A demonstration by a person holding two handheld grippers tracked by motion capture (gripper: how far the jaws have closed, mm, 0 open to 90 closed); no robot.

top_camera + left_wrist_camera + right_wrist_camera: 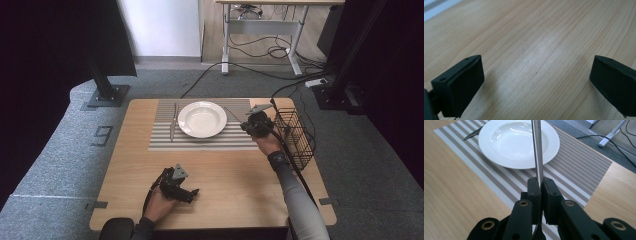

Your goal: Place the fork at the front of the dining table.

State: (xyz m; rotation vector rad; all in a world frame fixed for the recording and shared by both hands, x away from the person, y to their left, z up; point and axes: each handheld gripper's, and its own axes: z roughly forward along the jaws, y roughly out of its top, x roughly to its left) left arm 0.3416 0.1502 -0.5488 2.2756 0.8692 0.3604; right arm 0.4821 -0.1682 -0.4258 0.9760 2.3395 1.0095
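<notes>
Right gripper (540, 186) squeezed tight on a thin metal handle (537, 150), held over the striped mat (579, 170) beside the white plate (519, 142), left gripper (536, 75) spread wide above the bare wooden surface (536, 37), knife (173, 122) left of the plate, wire basket (295, 135) at the right edge

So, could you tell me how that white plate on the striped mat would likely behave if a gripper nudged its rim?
The white plate looks glazed and glossy, so jaws would probably slip on its rim. It sits flat and wide on the striped mat, so it would likely slide rather than tip. It appears ceramic, hence probably stiff, fairly heavy and breakable.
</notes>
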